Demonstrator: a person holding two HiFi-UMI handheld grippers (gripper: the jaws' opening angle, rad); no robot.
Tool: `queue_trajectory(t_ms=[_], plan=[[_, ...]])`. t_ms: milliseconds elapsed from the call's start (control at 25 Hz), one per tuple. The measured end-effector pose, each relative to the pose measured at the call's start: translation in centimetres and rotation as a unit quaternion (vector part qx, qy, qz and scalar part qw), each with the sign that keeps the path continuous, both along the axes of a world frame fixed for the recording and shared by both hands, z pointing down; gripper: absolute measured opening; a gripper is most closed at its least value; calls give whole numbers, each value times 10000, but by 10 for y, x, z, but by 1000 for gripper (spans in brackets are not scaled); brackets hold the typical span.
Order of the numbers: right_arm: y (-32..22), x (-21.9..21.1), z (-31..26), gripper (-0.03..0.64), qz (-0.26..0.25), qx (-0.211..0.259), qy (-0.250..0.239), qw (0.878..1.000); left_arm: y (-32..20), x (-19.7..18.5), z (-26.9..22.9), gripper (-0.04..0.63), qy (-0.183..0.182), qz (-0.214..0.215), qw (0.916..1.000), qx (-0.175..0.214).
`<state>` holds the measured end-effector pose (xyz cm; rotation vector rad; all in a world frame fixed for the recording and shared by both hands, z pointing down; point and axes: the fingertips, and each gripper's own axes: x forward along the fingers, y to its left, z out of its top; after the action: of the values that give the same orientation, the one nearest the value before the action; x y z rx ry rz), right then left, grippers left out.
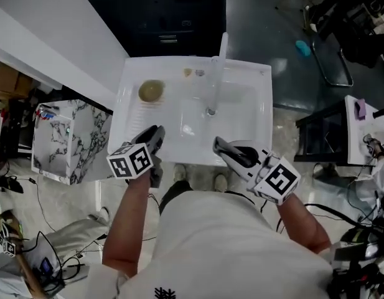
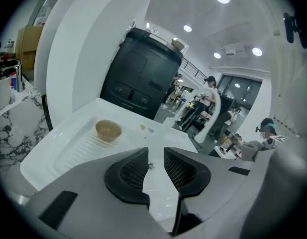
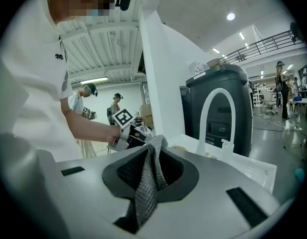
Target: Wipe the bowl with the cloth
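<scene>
Now left gripper (image 1: 155,132) gapes empty by the sink's (image 1: 192,159) near rim — right gripper (image 1: 220,145) clamps the cloth (image 3: 146,183).

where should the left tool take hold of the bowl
Probably by the near rim of the bowl, one jaw inside and one outside, coming from the front. It sits upright and open on the ribbed drainboard, and the left tool stands open and empty.

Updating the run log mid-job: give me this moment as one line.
stage: wipe not started | left gripper: open, empty | right gripper: shut on cloth | bowl: on drainboard, untouched
</scene>
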<state>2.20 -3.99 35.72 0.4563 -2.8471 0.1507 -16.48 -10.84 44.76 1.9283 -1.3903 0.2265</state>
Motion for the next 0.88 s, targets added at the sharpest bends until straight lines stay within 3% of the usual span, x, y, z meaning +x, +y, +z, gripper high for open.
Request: queue_trajectory(t_ms=[240,560,880], plan=[[-23,-32,1,37,587,-161,9,9981,-62,-64,36,163,734,-450,9952,-474],[-34,-74,10,37,1076,-125,219,9939,-121,-122,101,193,660,-577,9897,-1133],[-33,-87,13,37,1816,-197,293,9827,-152,-144,157,204,620,-612,9813,-1719]])
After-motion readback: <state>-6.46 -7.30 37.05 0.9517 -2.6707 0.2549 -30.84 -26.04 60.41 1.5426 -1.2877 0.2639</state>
